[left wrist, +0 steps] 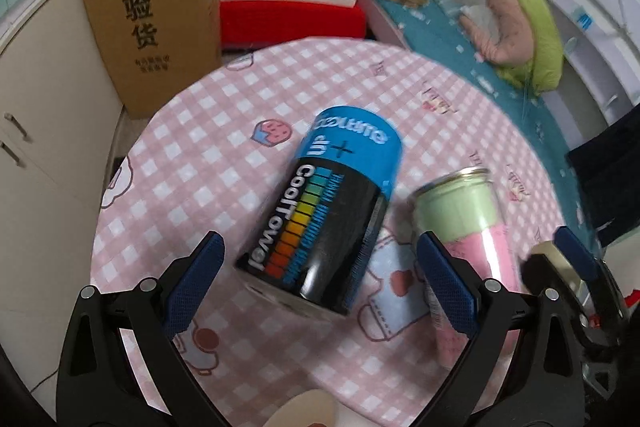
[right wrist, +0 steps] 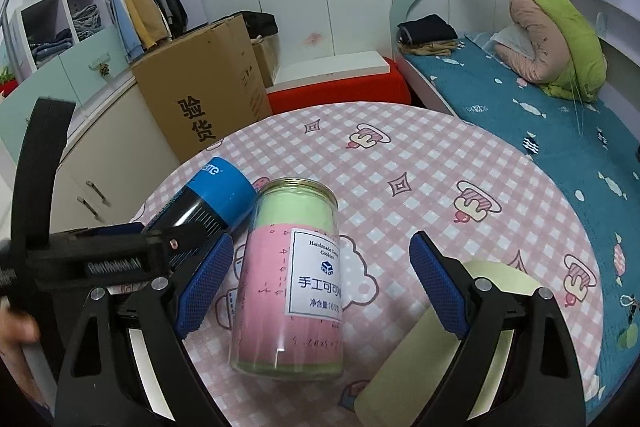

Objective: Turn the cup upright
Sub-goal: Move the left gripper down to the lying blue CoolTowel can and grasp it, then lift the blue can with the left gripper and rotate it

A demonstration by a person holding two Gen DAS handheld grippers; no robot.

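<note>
I am holding my left gripper (left wrist: pixel 318 275) wide open, pads flanking the black-and-blue can (left wrist: pixel 326 211) lying tilted on the checked table (left wrist: pixel 200 131), so closing would catch its sides. My right gripper (right wrist: pixel 322 287) is gaping likewise around the pink-and-green jar (right wrist: pixel 294 287), also on its side. The pale cup (right wrist: pixel 432 355) is lying toppled just beside the right finger (right wrist: pixel 438 291), not yet gripped.
</note>
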